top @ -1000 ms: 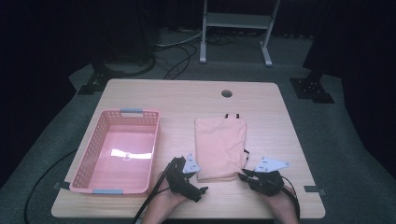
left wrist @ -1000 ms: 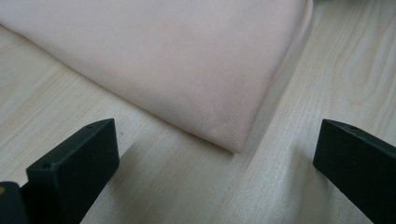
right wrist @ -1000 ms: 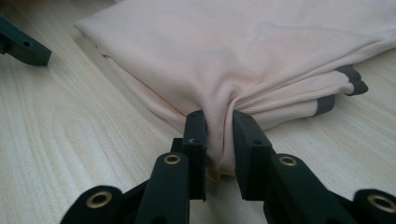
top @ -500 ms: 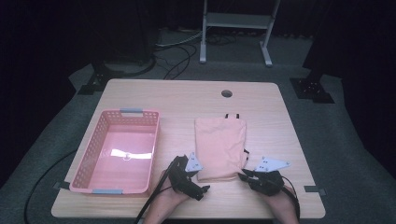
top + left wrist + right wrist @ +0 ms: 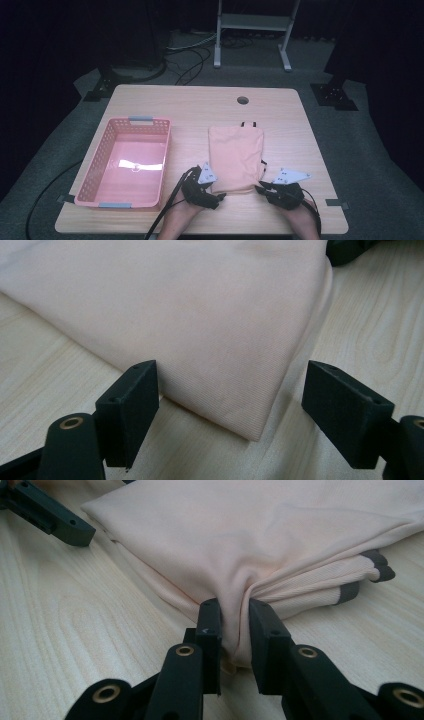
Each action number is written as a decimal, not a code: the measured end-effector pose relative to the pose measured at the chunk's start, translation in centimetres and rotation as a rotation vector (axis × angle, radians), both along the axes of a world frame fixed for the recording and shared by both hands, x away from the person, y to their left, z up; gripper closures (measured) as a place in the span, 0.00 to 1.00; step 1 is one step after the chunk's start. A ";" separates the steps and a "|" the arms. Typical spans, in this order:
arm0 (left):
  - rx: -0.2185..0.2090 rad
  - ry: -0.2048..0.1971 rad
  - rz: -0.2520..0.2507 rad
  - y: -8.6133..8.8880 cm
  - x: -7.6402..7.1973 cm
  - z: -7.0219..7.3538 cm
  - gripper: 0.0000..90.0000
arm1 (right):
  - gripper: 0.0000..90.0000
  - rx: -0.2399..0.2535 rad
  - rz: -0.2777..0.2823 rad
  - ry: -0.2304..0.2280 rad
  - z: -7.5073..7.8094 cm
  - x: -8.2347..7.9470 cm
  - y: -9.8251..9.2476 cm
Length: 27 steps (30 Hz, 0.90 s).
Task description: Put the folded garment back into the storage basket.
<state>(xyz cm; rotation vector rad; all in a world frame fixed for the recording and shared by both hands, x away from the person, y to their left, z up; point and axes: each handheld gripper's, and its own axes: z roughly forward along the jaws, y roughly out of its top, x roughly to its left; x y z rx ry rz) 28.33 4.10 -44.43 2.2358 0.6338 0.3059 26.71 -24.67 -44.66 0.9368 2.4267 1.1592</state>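
A folded peach-pink garment (image 5: 236,156) with dark trim lies flat on the wooden table (image 5: 200,107), right of centre. My left gripper (image 5: 216,193) sits at its near left corner; in the left gripper view the jaws stand wide open around that garment corner (image 5: 250,410), one on each side. My right gripper (image 5: 260,189) is at the near right corner. The right gripper view shows its jaws shut on a bunched fold of the garment (image 5: 235,605), with dark cuff edges (image 5: 377,567) to the right.
A pink plastic basket (image 5: 127,162) stands on the left half of the table. A round cable hole (image 5: 243,100) is near the far edge. Beyond the table are a metal stand (image 5: 252,30) and floor cables (image 5: 190,60).
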 end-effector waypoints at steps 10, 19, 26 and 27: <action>-0.019 -0.008 0.007 0.3 -0.1 0.0 0.40 | 0.85 -0.001 0.000 -0.001 0.0 0.0 0.0; -0.029 -0.015 -0.004 0.4 -0.2 0.1 0.56 | 0.85 0.000 -0.001 0.001 0.0 0.0 0.0; -0.036 -0.016 0.004 0.5 -0.2 0.1 0.64 | 0.85 0.003 -0.001 0.004 0.0 0.0 0.0; -0.036 -0.016 0.006 0.5 -0.2 0.1 0.65 | 0.85 0.003 -0.001 0.004 0.0 0.0 0.0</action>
